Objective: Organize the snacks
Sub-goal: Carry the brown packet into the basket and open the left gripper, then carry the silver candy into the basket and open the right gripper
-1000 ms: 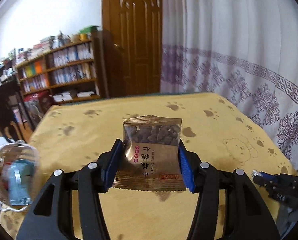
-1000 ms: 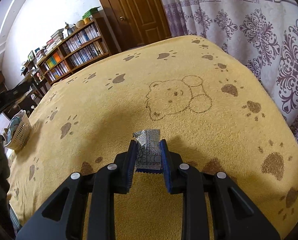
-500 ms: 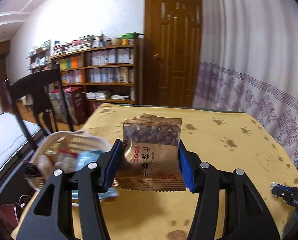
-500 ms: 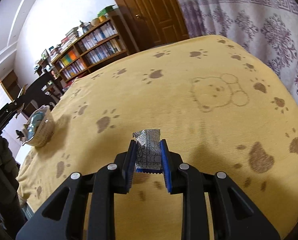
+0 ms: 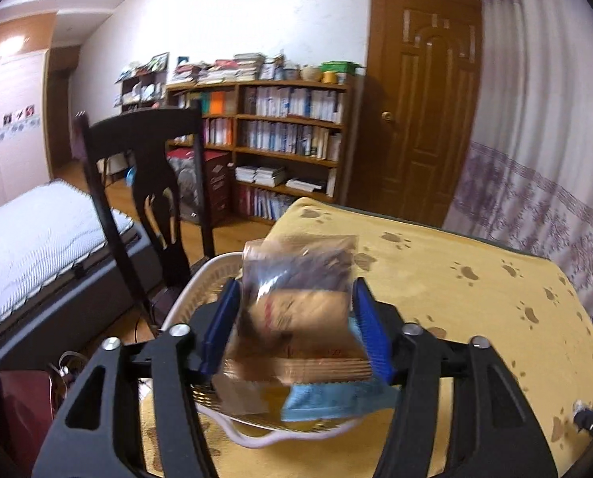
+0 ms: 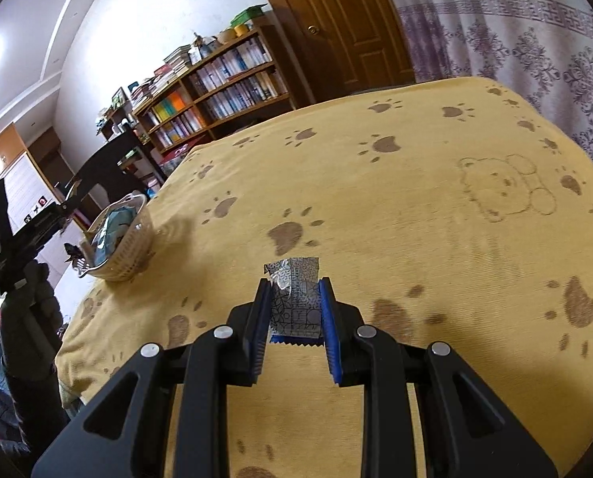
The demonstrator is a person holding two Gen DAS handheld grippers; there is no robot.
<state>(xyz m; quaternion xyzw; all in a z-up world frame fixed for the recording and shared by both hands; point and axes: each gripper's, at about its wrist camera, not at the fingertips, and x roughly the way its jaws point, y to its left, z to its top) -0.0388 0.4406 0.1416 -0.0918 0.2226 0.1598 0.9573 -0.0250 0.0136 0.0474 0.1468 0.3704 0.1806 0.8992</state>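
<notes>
My left gripper (image 5: pixel 296 286) is shut on a brown nut packet (image 5: pixel 296 318) with a clear window. The packet looks blurred and tilted to the left. It hangs right over a white woven basket (image 5: pixel 201 279) at the table's left edge, where a light-blue packet (image 5: pixel 328 398) lies. In the right wrist view the same basket (image 6: pixel 117 247) sits far left. My right gripper (image 6: pixel 294 283) is shut on a small silver black-patterned packet (image 6: pixel 294 306), held above the yellow paw-print cloth (image 6: pixel 416 199) near the front of the table.
A dark wooden chair (image 5: pixel 145 183) stands just beyond the basket, off the table's left edge. A bed (image 5: pixel 29 231), a bookshelf (image 5: pixel 280 139) and a door lie farther back. A curtain (image 6: pixel 535 51) borders the table's right side. A gloved hand (image 6: pixel 25 310) holds the left gripper.
My left gripper swung left with the nut packet until it came over the basket, and the packet tilted and blurred. My right gripper turned left, its small packet unchanged, and the basket looks nearer.
</notes>
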